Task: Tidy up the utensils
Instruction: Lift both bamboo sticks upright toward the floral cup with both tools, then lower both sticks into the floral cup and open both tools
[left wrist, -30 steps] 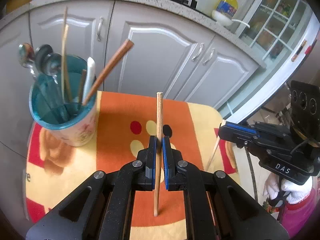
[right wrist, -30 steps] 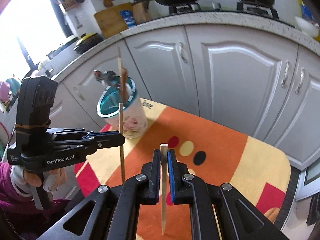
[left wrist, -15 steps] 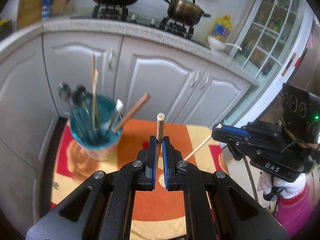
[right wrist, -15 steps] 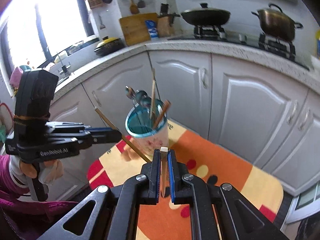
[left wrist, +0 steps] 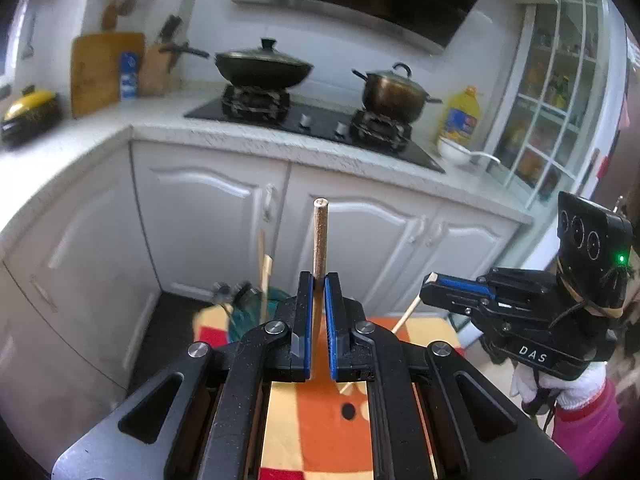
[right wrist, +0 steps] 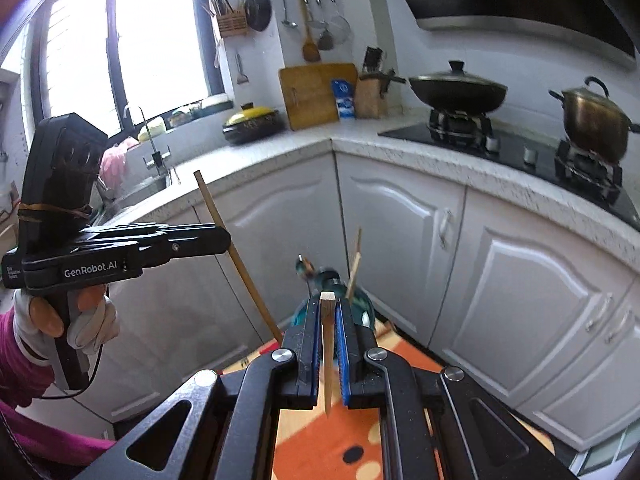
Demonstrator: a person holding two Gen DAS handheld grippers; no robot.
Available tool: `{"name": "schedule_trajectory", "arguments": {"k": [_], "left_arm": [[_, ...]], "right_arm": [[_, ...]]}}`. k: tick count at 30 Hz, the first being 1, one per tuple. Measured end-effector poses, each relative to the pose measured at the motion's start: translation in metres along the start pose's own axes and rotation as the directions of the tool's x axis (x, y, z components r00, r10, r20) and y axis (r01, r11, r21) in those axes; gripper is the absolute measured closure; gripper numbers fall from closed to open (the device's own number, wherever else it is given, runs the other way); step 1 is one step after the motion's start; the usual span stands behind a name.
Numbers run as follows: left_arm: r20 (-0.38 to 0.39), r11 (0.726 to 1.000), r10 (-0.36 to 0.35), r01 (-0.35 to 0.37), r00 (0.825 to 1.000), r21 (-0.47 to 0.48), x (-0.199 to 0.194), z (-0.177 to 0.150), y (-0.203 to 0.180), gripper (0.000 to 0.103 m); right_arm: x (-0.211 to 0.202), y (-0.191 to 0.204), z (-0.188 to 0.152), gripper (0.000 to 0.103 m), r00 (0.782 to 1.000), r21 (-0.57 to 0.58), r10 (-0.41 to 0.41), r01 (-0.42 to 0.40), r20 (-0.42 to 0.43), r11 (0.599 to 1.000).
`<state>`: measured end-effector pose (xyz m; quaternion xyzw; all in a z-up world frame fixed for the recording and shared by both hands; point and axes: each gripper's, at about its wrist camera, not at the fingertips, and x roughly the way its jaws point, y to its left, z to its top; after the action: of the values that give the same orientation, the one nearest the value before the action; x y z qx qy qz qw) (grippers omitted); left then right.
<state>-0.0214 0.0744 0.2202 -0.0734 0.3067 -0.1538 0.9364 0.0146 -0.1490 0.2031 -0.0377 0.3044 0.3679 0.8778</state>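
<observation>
My left gripper (left wrist: pixel 319 280) is shut on a round wooden chopstick (left wrist: pixel 320 236) that stands upright between its blue pads. My right gripper (right wrist: pixel 328 302) is shut on a second, paler chopstick (right wrist: pixel 328 344) with its tip pointing down. Each gripper shows in the other's view: the left gripper (right wrist: pixel 222 240) with its slanted chopstick (right wrist: pixel 240 264), the right gripper (left wrist: pixel 430 284) with its chopstick (left wrist: pixel 404 316). The teal utensil cup (left wrist: pixel 246 314) (right wrist: pixel 362 304) holds spoons and chopsticks. It sits low on the orange mat (left wrist: pixel 320 412), mostly hidden behind my fingers.
White cabinet doors (left wrist: pixel 208 224) stand behind the mat under a speckled counter (left wrist: pixel 248 140). On it are a wok (left wrist: pixel 262 68), a pot (left wrist: pixel 394 94), an oil bottle (left wrist: pixel 460 118) and a cutting board (right wrist: pixel 316 94). A sink (right wrist: pixel 148 188) lies at the left. Gloved hands (right wrist: pixel 88 320) hold both grippers.
Both grippers have risen and tilted upward with their chopsticks. The cup and mat have slid down in both views, and the stove and counter have come into sight.
</observation>
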Motion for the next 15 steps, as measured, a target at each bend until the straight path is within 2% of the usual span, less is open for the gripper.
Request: {"name": "schedule_trajectory", "arguments": {"k": [8, 11, 15], "left_arm": [[0.021, 0.996, 0.089, -0.088, 0.996, -0.023, 0.017, 0.014, 0.03, 0.099], [0.006, 0.993, 0.111, -0.111, 0.994, -0.044, 0.033, 0.01, 0.042, 0.099], [-0.029, 0.99, 0.118, -0.12, 0.993, -0.08, 0.055, 0.0, 0.056, 0.099]], "right_arm": [[0.026, 0.008, 0.03, 0.096, 1.0, -0.001, 0.001, -0.001, 0.031, 1.0], [0.039, 0.006, 0.034, 0.096, 0.999, 0.011, -0.001, 0.001, 0.034, 1.0], [0.058, 0.004, 0.029, 0.096, 1.0, 0.016, 0.007, -0.007, -0.003, 1.0]]}}
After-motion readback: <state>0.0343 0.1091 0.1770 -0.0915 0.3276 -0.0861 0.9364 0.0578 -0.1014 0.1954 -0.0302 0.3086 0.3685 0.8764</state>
